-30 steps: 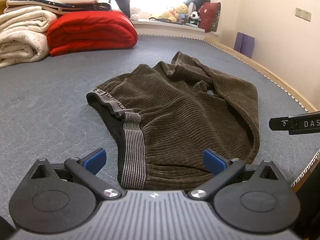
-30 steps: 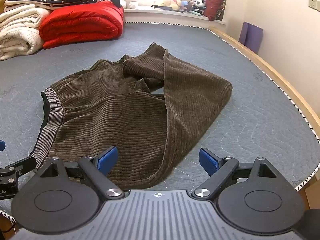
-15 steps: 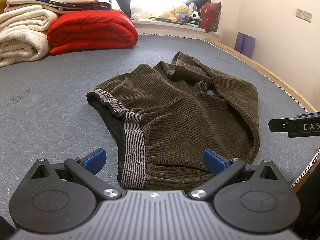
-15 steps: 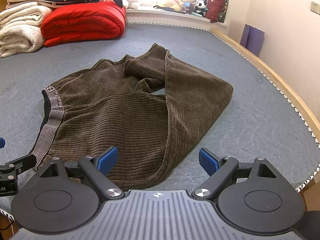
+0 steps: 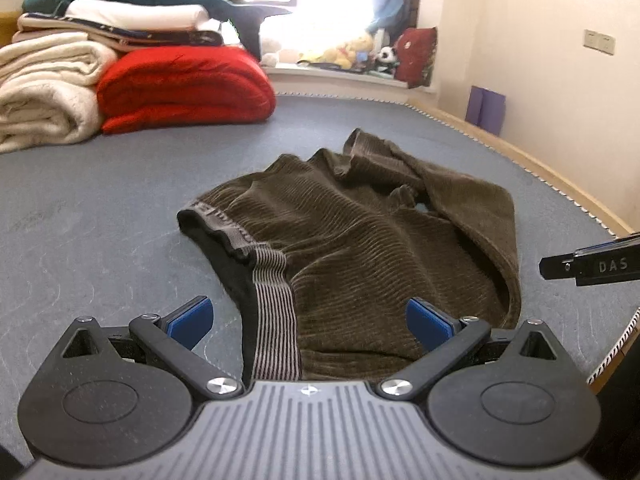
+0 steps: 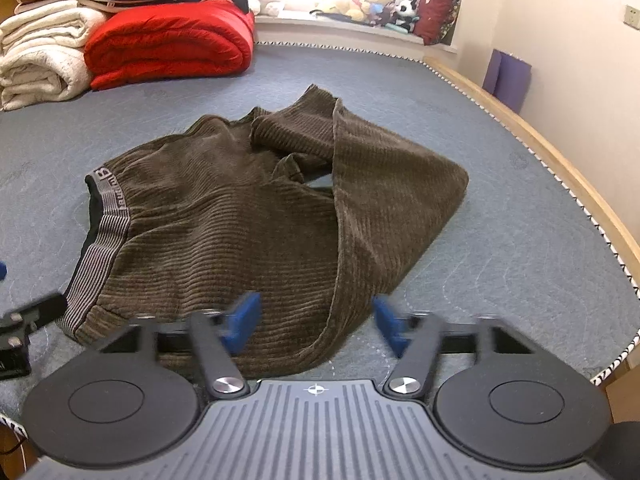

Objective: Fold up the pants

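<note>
Brown corduroy pants (image 6: pixel 256 216) are lying rumpled on the near mattress (image 6: pixel 500 248), legs bunched far right (no fold made yet). The left gripper (image 5: pixel 310 316) is hovering spread; the right gripper (image 6: pixel 316 320) is closing over the near hem, not pinching.

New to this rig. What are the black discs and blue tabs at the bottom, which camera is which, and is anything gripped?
No robot arm here: a person holds a two-finger gripper in each hand, each with a fisheye camera looking along its fingers. The discs and blue tabs are each gripper's linkage and pads. One picture is from the left gripper, the other from the right gripper. Brown corduroy pants lie crumpled on a grey quilted mattress, folded blankets behind. The left's jaws stand wide open. The right's have just been closing over the near hem, pads not yet pressing. Nothing is held.
</note>
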`<action>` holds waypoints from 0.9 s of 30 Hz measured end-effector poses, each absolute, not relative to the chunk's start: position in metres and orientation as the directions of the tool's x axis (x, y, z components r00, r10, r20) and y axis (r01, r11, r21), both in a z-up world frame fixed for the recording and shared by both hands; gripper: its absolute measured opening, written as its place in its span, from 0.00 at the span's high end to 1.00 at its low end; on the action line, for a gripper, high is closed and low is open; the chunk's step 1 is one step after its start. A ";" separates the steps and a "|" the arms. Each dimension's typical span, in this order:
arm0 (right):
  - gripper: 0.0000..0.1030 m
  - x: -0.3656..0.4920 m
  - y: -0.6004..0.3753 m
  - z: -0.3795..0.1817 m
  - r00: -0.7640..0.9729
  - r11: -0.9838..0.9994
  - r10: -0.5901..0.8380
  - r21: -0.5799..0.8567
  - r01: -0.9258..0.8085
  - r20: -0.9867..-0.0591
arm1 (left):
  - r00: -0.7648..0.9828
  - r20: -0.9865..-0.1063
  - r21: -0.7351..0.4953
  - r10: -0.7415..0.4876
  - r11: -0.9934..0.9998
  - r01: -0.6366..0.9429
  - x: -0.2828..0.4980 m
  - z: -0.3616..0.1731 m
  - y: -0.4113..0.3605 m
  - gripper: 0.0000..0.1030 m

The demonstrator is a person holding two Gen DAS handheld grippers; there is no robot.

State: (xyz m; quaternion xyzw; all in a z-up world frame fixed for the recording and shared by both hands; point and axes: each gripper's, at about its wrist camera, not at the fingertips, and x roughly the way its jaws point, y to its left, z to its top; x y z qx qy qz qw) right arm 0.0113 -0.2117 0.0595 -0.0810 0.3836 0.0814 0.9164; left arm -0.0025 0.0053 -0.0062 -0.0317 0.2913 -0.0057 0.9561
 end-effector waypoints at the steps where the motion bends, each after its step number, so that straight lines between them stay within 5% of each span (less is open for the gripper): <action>1: 0.51 0.011 -0.211 0.059 0.695 0.973 0.089 -0.087 -0.213 -0.713 | 0.821 -0.568 -0.077 -0.058 0.997 0.017 0.001 -0.006 0.009 0.20; 2: 0.51 0.011 -0.211 0.060 0.700 0.973 0.091 -0.087 -0.215 -0.709 | 0.800 -0.593 -0.089 -0.087 0.995 0.042 0.008 -0.006 0.014 0.42; 4: 0.51 0.010 -0.210 0.060 0.706 0.972 0.098 -0.085 -0.219 -0.701 | 0.751 -0.648 -0.120 -0.124 0.991 0.061 0.024 -0.010 0.028 0.58; 17: 0.49 0.024 -0.212 0.027 0.544 0.975 0.115 -0.011 -0.223 -0.831 | 0.596 -0.725 -0.511 -0.344 0.849 -0.131 0.095 -0.088 0.119 0.42; 27: 0.48 0.036 -0.214 0.015 0.399 0.975 0.153 0.073 -0.208 -0.904 | 0.638 -0.669 -0.539 -0.381 0.840 -0.065 0.143 -0.095 0.100 0.33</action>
